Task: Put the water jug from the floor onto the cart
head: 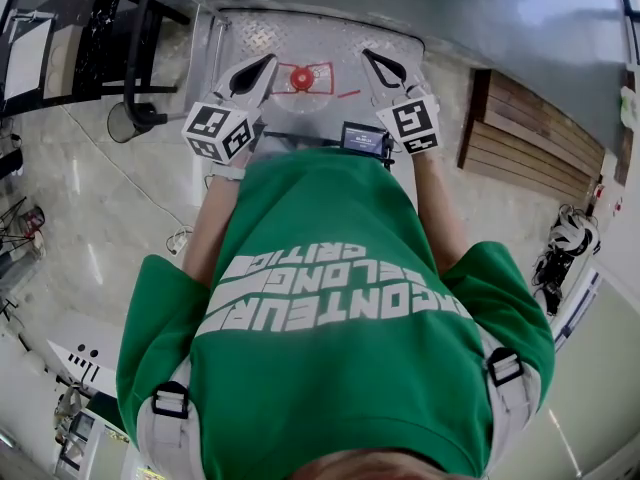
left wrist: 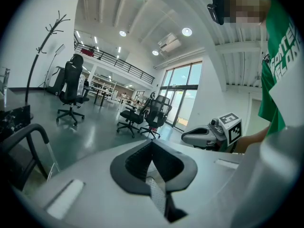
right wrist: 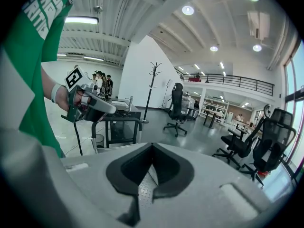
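Observation:
No water jug shows in any view. The cart's diamond-plate deck [head: 300, 33] lies on the floor right in front of me, with a red mark [head: 303, 78] on it and its black push handle [head: 140, 58] at the left. My left gripper [head: 268, 63] hovers over the deck's left part, jaws shut and empty. My right gripper [head: 370, 58] is level with it on the right, also shut with nothing in it. In the left gripper view the closed jaws [left wrist: 152, 144] point across the hall, with the right gripper [left wrist: 190, 137] beside them. The right gripper view shows shut jaws [right wrist: 152, 146], the left gripper [right wrist: 111, 109] and the cart handle [right wrist: 118, 120].
A wooden pallet [head: 530, 133] lies on the floor to the right of the cart. A black table [head: 60, 38] stands beyond the handle at the left. Office chairs [left wrist: 71, 87] and a coat stand [right wrist: 153, 87] stand farther off in the hall. A small screen device [head: 362, 136] hangs at my chest.

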The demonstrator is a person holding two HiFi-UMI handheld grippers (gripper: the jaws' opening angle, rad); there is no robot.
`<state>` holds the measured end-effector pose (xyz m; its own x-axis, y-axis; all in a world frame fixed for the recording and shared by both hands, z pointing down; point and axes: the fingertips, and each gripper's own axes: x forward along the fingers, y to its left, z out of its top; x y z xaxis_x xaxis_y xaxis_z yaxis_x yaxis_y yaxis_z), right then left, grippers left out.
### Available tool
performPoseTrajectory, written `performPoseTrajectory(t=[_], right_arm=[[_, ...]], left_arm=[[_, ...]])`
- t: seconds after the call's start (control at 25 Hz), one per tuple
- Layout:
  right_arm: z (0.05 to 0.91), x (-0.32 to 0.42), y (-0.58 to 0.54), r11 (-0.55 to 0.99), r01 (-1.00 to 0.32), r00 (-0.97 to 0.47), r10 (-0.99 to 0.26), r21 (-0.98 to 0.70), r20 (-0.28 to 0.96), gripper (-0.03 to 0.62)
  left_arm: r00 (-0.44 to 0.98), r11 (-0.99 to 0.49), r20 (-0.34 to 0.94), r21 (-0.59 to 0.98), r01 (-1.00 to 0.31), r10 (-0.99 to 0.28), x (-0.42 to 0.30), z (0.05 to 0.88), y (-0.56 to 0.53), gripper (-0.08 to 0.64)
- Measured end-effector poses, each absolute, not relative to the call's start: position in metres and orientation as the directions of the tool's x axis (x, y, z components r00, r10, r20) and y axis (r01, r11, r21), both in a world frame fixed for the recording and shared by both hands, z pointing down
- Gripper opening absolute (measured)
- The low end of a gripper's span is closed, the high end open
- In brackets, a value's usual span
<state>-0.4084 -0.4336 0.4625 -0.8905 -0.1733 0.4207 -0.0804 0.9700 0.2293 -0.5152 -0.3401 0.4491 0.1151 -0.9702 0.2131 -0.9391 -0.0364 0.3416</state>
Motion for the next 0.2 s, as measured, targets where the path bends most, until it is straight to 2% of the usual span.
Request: performPoseTrajectory(t=[0.2], right_arm=[[0.4635, -0.4076, -0.4363, 0.972, -0.072, -0.888, -0.165, 0.226, 0.429, -0.008]], left_arm=[[0.121, -0.040, 0.213, 0.347, -0.937, -0.970, -0.5102, 0.4490, -0.3436, 0.014]])
